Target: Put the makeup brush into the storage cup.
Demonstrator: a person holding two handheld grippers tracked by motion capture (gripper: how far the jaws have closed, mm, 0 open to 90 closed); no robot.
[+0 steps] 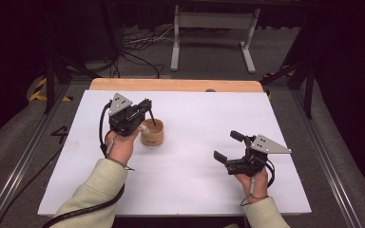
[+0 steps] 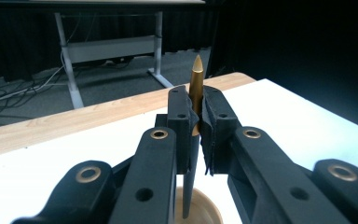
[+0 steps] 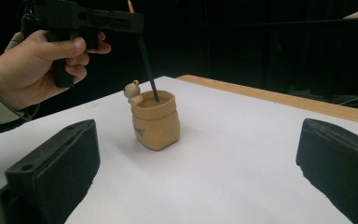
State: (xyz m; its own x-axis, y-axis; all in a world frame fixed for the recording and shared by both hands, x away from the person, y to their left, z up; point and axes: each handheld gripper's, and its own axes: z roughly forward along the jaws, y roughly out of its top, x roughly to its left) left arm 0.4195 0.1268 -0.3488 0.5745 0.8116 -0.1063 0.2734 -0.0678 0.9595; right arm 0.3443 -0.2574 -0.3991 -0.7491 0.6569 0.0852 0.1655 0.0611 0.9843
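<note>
A white table (image 1: 195, 156) with a wooden strip along its far edge stands in a dark room, cables and a grey desk frame on the floor beyond.

Nearest the person, at about four o'clock on the table, the right gripper (image 1: 229, 147) hovers with its jaws spread wide and nothing between them; in the right gripper view its pads frame the scene from either side.

Farther in, at about ten o'clock, the left gripper (image 1: 146, 106) is clamped on a dark pen (image 2: 195, 100) with a gold tip pointing up. The pen's lower end dips into the mouth of a tan sack-shaped pot (image 3: 154, 120), which carries a small figure (image 3: 132, 90) on its rim. The pot stands upright and apart from the right gripper.

Judging from this, the pen is tilted, not plumb. If it is released at that lean, it may tip the light pot or knock the figure. A push downward with the jaws shut could also drag the pot across the smooth sheet, since nothing steadies it.
</note>
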